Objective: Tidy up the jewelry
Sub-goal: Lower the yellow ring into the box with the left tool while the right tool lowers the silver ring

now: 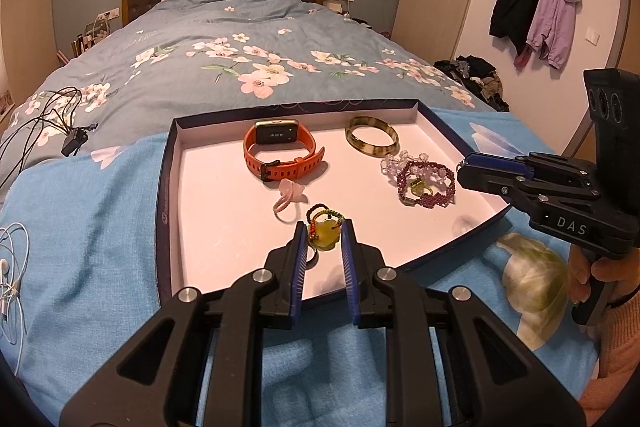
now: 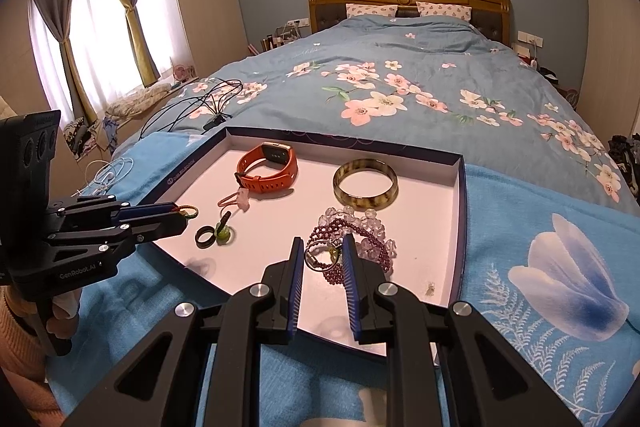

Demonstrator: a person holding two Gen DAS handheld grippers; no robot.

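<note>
Jewelry (image 1: pixel 286 197): all the pieces lie in a shallow white-lined tray (image 1: pixel 164 187) on a light blue blanket (image 1: pixel 80 227) at the foot of a bed with a floral duvet (image 1: pixel 240 67).
Left wrist view, far row: an orange smartwatch (image 1: pixel 280 151) on the left and a mottled brown bangle (image 1: pixel 372 141) on the right, well apart.
Left wrist view, right side: a clear bead bracelet (image 1: pixel 394 161) touches a dark red bead bracelet (image 1: pixel 426 185) just in front of the bangle.
Left wrist view, centre: a pink charm (image 1: pixel 288 191) on a loop lies just in front of the watch.
Left gripper (image 1: pixel 324 227): jaws narrowly apart over the tray's near part; a yellow-green pendant (image 1: pixel 326 241) on a woven cord shows in the gap. I cannot tell whether the pads touch it.
Right gripper (image 1: pixel 466 163): seen from the side in a hand (image 1: pixel 580 271), jaws narrow, nothing between them, tip over the tray's right edge beside the red beads.
Bed clutter: white earphones (image 1: pixel 8 267) and black cables (image 1: pixel 52 115) lie left of the tray.
Right wrist view, near field: the right gripper's jaws stand narrowly apart, framing the red bracelet's metal ring.
Right wrist view, left side: a black ring (image 2: pixel 205 237) lies touching the pendant, near the left gripper's tip.
</note>
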